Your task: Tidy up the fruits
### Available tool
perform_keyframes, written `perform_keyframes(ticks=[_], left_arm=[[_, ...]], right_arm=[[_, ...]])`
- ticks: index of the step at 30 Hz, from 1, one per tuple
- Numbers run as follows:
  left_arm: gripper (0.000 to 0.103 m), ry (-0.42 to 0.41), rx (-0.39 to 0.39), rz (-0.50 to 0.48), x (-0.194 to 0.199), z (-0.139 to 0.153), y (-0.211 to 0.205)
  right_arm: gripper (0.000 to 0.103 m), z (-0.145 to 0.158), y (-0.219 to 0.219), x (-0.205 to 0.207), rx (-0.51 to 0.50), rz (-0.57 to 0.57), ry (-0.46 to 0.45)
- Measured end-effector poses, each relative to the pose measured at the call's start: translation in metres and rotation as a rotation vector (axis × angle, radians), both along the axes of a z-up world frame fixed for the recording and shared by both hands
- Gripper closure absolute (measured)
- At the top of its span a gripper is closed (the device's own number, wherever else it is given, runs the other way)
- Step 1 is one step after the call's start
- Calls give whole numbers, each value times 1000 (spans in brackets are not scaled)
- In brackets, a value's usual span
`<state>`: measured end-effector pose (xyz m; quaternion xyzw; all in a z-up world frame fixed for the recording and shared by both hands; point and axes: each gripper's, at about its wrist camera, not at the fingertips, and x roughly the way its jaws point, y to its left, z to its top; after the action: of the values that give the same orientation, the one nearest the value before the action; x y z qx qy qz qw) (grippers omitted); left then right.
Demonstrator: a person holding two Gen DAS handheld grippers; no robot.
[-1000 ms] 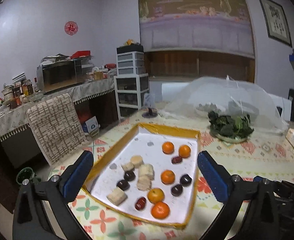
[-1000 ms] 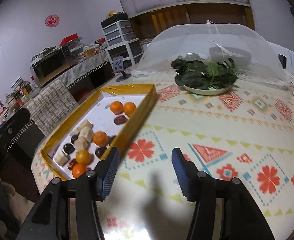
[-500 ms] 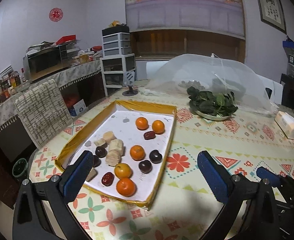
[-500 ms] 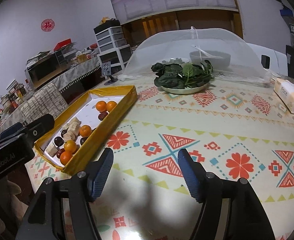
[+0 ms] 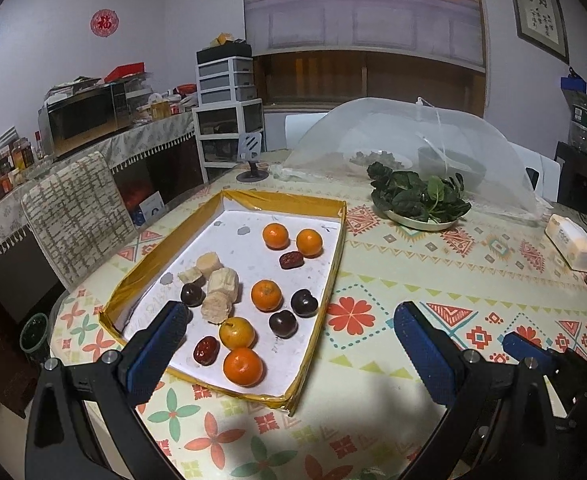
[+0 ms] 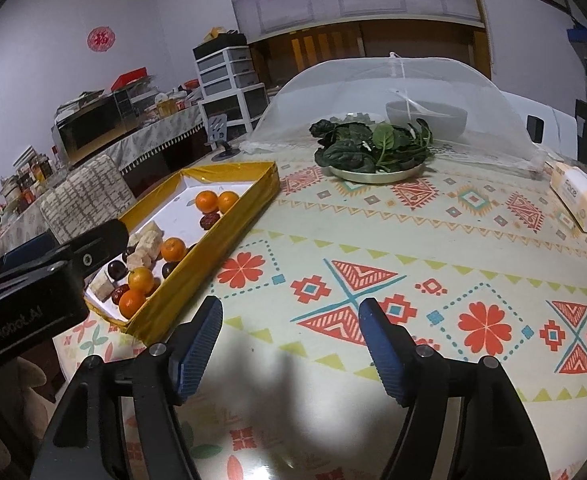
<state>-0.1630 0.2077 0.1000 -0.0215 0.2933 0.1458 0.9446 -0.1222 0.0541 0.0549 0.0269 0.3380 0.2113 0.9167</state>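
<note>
Left wrist view: the left gripper (image 5: 289,330) hangs over the near end of the tray (image 5: 165,252) with its jaws spread wide and nothing between them. The tray sits on the table (image 5: 433,280) toward 10 o'clock from the gripper, and all the fruit lies loose inside it. I count five oranges; the nearest orange (image 5: 243,366) is at the near edge, at about 11 o'clock from the jaws. There are three dark round plums, with one plum (image 5: 304,303) beside the right wall, plus two wrinkled red dates (image 5: 205,350) and four pale banana chunks (image 5: 215,307). One more piece may hide behind the left finger. The oranges look firm, round and likely to roll, so a hold across the widest part seems best. The plums look smooth and slippery. The banana chunks look soft and should bruise under a hard squeeze. The dates are small and light, so they call for a narrow pinch.

Right wrist view: the right gripper (image 6: 291,322) is over bare tablecloth, apart from the tray, which lies at 10 o'clock. Its jaws have just been opening, stand apart, and hold nothing. A plate of greens (image 6: 373,152) sits at 12 o'clock.
</note>
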Motion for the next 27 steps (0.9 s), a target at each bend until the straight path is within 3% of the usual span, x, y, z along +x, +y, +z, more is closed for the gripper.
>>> perform_keyframes(ticks=[7, 12, 15, 20, 27], left_arm=[[0, -23, -4, 27, -3, -2, 11], [0, -202, 123, 130, -32, 21, 8], [0, -278, 115, 126, -46, 25, 10], [0, -161, -20, 55, -33, 19, 22], [0, -140, -12, 66, -33, 18, 20]], right_arm=[[28, -2, 11, -1, -18, 11, 3], [28, 1, 17, -5, -21, 23, -19], [28, 4, 20, -9, -24, 34, -34], [28, 6, 26, -13, -32, 53, -39], [25, 10, 30, -21, -37, 67, -53]])
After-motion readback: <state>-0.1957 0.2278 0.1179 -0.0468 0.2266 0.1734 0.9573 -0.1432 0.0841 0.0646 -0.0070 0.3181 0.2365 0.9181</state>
